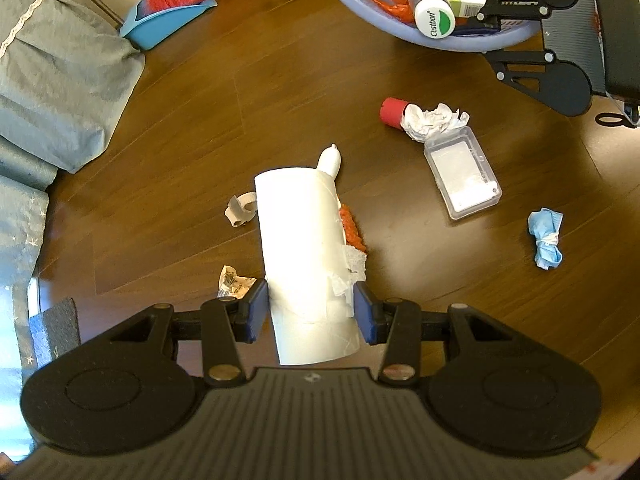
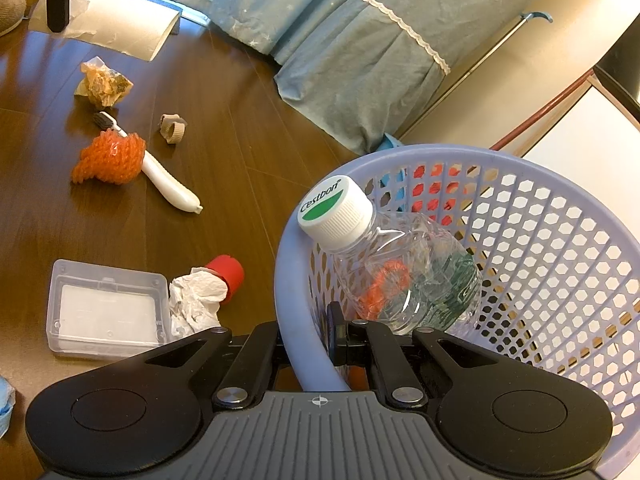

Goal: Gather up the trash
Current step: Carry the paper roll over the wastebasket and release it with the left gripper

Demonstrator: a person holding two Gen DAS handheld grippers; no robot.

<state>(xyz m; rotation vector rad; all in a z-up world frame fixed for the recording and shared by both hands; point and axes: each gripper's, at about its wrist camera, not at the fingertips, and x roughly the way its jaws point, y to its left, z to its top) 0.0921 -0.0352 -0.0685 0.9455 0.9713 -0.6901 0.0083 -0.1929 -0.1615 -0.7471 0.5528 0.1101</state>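
Basket [image 2: 532, 240], lavender and perforated, tilts from the right gripper [image 2: 308, 344], whose jaws pinch its rim; the crushed water bottle [image 2: 400, 276] leaning there could roll out if it tips further. Cardboard tube [image 1: 308, 256], clamped between the left gripper [image 1: 310, 310] pads above the littered floor [image 1: 200, 120], may buckle or slip, and its loose tissue scrap [image 1: 352, 268] could drop.
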